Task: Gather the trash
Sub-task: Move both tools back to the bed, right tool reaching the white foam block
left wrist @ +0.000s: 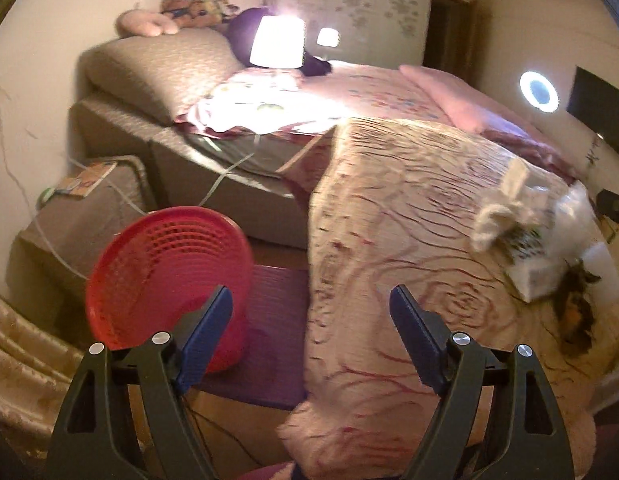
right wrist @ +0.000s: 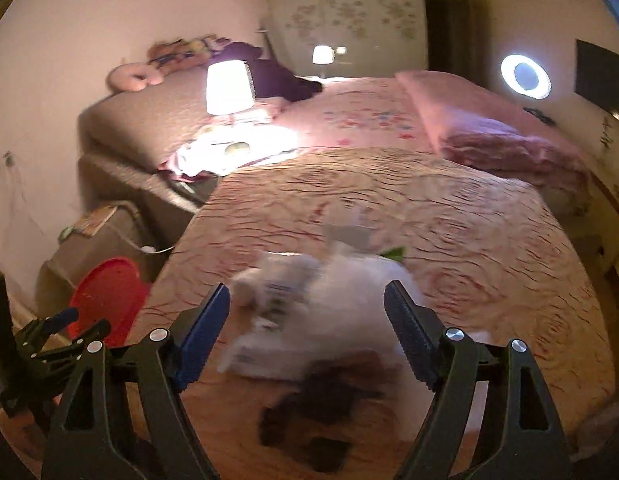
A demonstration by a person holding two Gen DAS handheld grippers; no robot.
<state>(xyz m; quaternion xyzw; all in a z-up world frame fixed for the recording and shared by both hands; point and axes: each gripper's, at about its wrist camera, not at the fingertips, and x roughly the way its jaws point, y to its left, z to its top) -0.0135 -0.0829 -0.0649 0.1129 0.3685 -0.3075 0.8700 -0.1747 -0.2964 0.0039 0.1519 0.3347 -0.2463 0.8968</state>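
A red mesh basket point(left wrist: 169, 280) stands tilted on the floor beside the bed, just past my left gripper's left finger. My left gripper point(left wrist: 310, 293) is open and holds nothing, hanging over the edge of the quilted bedspread point(left wrist: 409, 200). A blurred heap of white wrappers and paper trash point(left wrist: 525, 232) lies far right on the bed, with a dark scrap point(left wrist: 577, 308) next to it. In the right wrist view my right gripper point(right wrist: 307, 290) is open above that same white trash heap point(right wrist: 341, 320), its pads clear of it. The dark scrap point(right wrist: 325, 404) lies nearer. The basket point(right wrist: 105, 296) and left gripper point(right wrist: 57, 320) show lower left.
A lit lamp point(left wrist: 275, 42) stands at the head of the bed beside a padded headboard point(left wrist: 157, 68). A bedside box point(left wrist: 81, 216) with a book and cables stands behind the basket. A purple mat point(left wrist: 269, 320) covers the floor. A ring light point(left wrist: 538, 91) glows at right.
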